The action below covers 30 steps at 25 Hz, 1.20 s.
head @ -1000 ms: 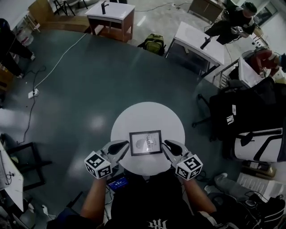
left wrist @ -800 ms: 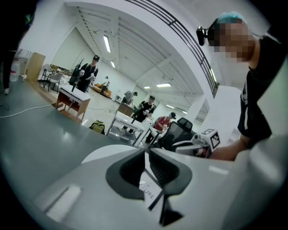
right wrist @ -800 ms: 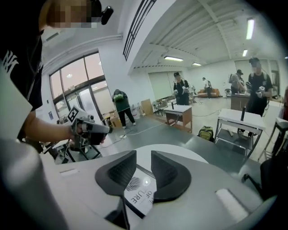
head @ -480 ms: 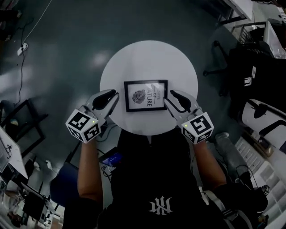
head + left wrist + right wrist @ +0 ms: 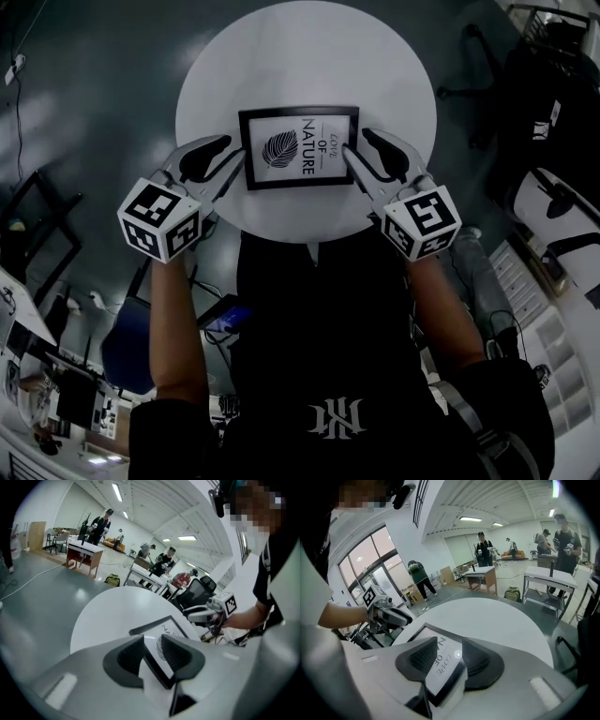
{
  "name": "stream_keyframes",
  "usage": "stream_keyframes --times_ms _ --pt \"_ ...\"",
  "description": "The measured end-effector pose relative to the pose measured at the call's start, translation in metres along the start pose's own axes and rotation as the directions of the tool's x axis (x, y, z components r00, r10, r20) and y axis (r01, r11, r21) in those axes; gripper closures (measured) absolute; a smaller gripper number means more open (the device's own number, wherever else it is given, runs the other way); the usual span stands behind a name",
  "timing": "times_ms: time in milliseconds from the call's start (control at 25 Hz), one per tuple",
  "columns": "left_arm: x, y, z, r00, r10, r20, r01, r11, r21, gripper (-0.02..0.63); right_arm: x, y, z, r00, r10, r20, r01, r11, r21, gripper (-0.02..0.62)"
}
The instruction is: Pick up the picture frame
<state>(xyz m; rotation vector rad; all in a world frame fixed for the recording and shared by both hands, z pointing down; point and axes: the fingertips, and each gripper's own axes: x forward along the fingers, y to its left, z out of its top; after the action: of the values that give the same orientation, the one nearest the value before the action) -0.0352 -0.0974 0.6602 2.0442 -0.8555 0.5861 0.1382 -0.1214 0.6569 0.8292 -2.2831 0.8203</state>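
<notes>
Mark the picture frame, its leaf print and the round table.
picture frame (image 5: 300,148), head view, middle of its face.
leaf print (image 5: 279,148), head view, middle of the leaf.
round table (image 5: 305,56), head view, bare top beyond the frame.

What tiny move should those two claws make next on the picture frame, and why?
Probably close both. The left claw and right claw have just been opening, and each now straddles one end of the picture frame, pads not pressing it; it lies flat on the white table.

Round white table (image 5: 281,56) on grey floor (image 5: 94,112); bkgd desks (image 5: 84,548), ppl (image 5: 101,524).
</notes>
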Motion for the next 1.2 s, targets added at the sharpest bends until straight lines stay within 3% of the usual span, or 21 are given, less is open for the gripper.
stream_keyframes --times_ms 160,640,800,1200 --pt "0.013 0.007 -0.013 0.998 0.033 -0.047 -0.033 0.999 -0.008 0.488 0.006 -0.011 -0.024 0.998 -0.035 -0.052 0.036 0.999 0.021 0.426" --pt "0.032 0.0 -0.047 0.968 0.143 -0.204 -0.15 0.988 -0.021 0.477 0.018 -0.011 -0.06 0.991 -0.023 -0.13 0.03 0.998 0.054 0.436" --pt "0.033 0.004 -0.053 0.956 0.19 -0.223 -0.204 0.978 -0.043 0.477 0.017 -0.013 -0.069 0.987 -0.017 -0.162 0.025 0.999 0.048 0.437" --pt "0.04 0.005 -0.063 0.939 0.224 -0.261 -0.246 0.968 -0.057 0.489 0.02 -0.014 -0.076 0.983 -0.003 -0.183 0.011 0.999 0.038 0.459"
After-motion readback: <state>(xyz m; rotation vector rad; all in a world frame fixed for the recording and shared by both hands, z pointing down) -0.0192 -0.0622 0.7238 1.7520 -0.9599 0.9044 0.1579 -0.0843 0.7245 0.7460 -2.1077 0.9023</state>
